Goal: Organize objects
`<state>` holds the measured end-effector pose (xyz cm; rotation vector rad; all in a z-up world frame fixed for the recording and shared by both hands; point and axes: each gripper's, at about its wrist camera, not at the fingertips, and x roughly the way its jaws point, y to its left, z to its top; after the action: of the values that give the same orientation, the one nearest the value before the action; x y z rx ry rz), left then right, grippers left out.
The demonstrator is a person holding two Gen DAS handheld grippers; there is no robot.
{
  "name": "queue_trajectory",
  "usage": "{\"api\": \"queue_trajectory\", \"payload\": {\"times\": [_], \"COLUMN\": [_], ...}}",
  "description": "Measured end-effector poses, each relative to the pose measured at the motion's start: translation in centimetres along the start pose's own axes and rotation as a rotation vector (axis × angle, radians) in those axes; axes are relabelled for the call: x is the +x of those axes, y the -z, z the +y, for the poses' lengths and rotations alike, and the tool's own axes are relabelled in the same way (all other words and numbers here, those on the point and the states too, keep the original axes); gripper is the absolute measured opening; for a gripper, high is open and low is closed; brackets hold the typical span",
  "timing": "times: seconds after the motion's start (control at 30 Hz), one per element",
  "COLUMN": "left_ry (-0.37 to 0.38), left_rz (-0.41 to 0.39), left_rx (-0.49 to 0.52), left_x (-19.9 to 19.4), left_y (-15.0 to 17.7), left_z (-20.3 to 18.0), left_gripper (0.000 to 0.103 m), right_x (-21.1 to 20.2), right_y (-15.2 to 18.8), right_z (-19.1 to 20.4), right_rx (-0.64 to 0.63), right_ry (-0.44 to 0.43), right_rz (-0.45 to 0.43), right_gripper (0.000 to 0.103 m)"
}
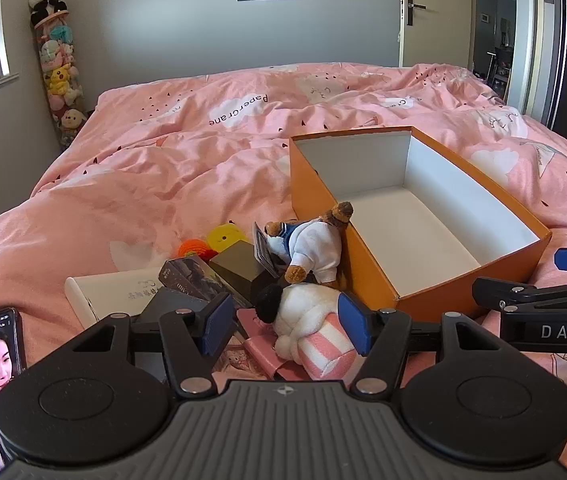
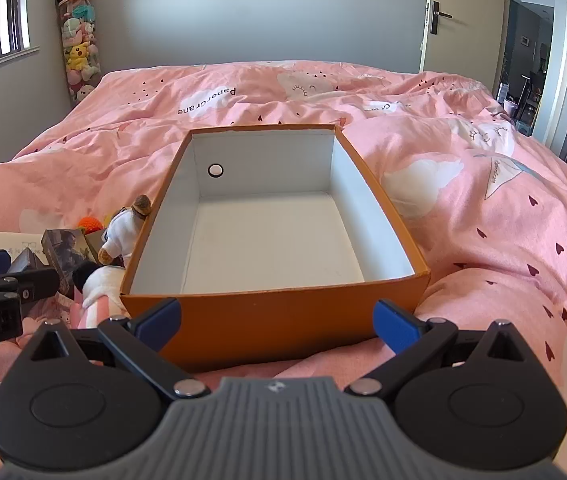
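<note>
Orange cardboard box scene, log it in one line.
orange cardboard box: empty | left claw: open around white plush toy | right claw: open

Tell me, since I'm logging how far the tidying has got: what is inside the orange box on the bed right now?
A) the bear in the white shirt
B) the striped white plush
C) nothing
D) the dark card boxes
C: the orange box shows only its bare white floor and walls, while the bear in the white shirt and the striped white plush lie outside, against its left side.
</note>
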<state>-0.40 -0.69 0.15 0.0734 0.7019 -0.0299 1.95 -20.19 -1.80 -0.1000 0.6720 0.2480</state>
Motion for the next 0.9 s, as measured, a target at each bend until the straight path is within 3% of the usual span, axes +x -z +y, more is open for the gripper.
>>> {"api": "queue_trajectory", "payload": {"times": [0.9], "left_ry": [-0.003], "left_rz": [0.012], "left_rx": [0.012], "left_x": [0.19], "left_y": [0.38], "left_z": [-0.21], "left_gripper": [0.072], "right_x": [0.03], "right_y": [0.22], "right_z": [-0.38], "right_rx": [0.009], "right_ry": [0.002], "right_rz": [0.015], "right_gripper": [0.102]}}
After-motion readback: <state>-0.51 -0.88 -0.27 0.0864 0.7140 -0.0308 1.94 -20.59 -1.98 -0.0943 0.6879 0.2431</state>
